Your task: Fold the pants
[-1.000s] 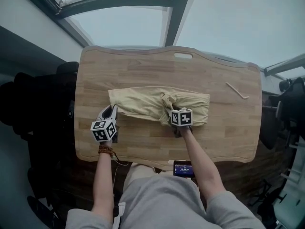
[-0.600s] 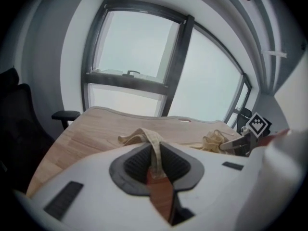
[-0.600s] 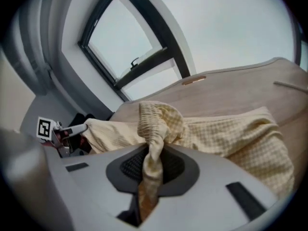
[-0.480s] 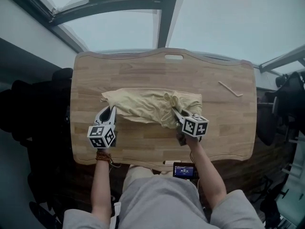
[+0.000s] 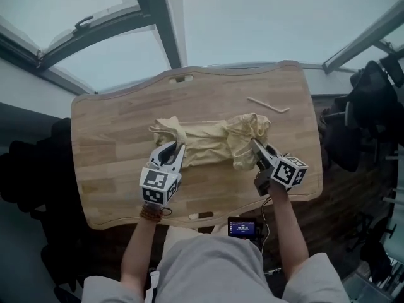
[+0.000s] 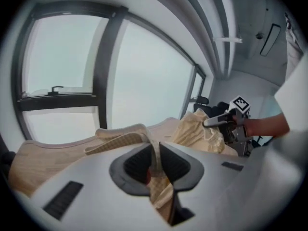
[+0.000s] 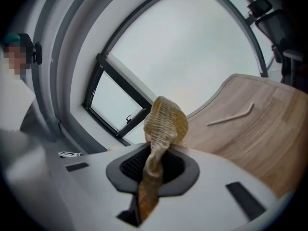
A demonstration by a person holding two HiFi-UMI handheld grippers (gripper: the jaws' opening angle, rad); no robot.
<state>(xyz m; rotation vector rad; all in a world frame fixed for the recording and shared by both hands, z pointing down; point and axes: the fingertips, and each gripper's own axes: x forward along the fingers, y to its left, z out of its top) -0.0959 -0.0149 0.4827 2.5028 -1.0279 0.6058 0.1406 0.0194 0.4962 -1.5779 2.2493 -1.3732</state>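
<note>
L: left gripper (image 5: 170, 151) clamped on pants (image 5: 208, 141), left end | R: right gripper (image 5: 255, 146) jaws just closed, pinching right end | pants: bunched, strung between both grippers over wooden table (image 5: 107, 175)

Soft, diffuse daylight is admitted through the large dark-framed glass window panes (image 5: 252, 17) beyond the pale wooden table (image 5: 113, 163); the glass is rendered as a flat, washed-out grey-white. Only a faint, soft-edged shadow is cast beneath the crumpled pale yellow cloth pants (image 5: 214, 141). The areas beside the table are left in deep shade. In both gripper views straight frames are bowed by strong wide-angle distortion, the corners are vignetted to black, and the foreground nearest each lens is rendered soft.
</note>
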